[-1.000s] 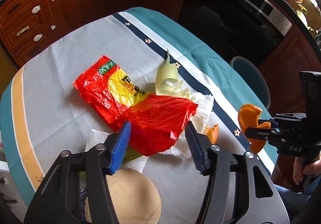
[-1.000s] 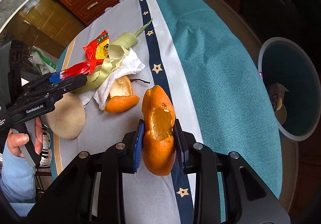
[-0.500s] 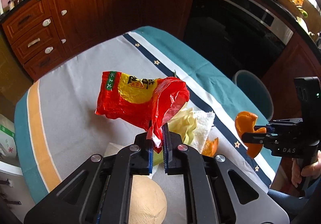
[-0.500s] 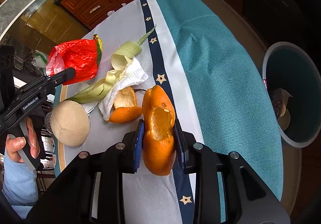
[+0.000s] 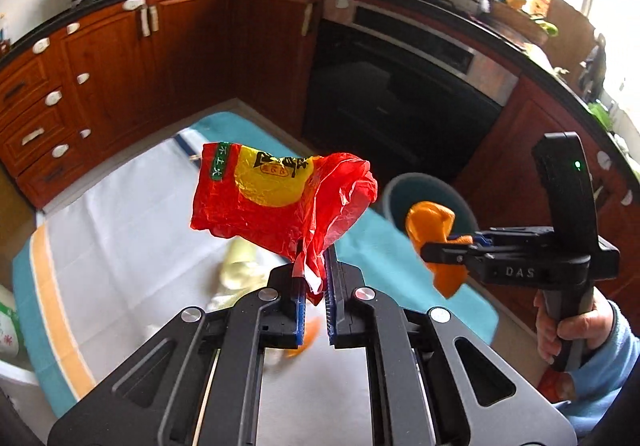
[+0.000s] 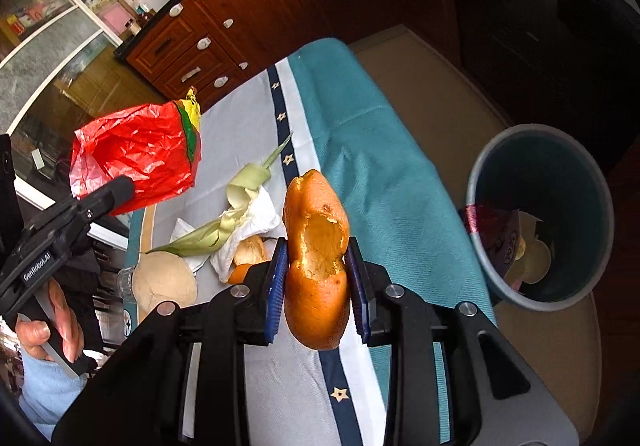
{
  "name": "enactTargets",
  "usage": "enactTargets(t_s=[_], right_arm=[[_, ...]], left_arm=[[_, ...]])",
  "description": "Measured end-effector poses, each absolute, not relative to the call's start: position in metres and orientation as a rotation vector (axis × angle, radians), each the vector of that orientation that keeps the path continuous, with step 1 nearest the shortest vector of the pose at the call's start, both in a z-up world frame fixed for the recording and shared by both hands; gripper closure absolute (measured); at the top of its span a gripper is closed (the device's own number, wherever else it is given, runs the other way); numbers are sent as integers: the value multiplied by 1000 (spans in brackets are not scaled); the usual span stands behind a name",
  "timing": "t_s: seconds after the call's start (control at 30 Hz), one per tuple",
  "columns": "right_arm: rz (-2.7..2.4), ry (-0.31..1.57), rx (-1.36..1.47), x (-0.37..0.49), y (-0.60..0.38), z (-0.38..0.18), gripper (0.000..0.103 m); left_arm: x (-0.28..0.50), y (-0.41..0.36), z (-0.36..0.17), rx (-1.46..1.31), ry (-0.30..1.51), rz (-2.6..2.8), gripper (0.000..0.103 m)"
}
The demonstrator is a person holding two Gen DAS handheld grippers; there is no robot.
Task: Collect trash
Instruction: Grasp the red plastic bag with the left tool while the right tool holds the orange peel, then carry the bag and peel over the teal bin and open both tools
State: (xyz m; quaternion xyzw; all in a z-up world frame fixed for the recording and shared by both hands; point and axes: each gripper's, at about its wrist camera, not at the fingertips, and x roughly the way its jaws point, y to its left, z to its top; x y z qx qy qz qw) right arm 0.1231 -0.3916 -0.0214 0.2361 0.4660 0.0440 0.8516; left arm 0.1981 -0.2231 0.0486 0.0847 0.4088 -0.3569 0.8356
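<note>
Trash in both my grippers, 2 pieces up off the table (image 6: 256,118). My left gripper (image 5: 314,278) is clenched on a red wrapper (image 5: 280,198), pinched by 1 crumpled corner with the rest flaring out above the pads. Thin film, near weightless, floppy and slick, so I judge a bunched corner the best hold; a flat single layer could slide out. My right gripper (image 6: 318,270) is clamped on an orange peel (image 6: 316,258), pads on its 2 sides at the middle, hollow side facing the camera. Light, leathery, a bit springy, torn at the rim, so I judge it could crack or pop out if squeezed harder; the waist grip looks fine. Bin (image 6: 540,214) sits on the floor off the table's right edge, open, some rubbish already inside. Peel is nearer the bin than the wrapper. Left on the table: corn husk (image 6: 236,206), tissue (image 6: 256,226), a 2nd peel piece (image 6: 246,258), all touching in 1 heap, and a round tan thing (image 6: 164,280) just beside them, can't tell what. Husk looks limp and long, tissue soft; I'd take each by a bunched middle.
</note>
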Motion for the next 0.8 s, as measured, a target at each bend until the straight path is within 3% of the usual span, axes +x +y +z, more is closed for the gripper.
enactTargets(t_s=[0.33,0.8], right_arm=[[-91,925,566,83,-502,-20,76],[-201,1011,704,85,-601,-98,76]], left_arm=[[167,-347,28,245,941,-972,95],[167,-493,-50,358,1132,-1083,94]])
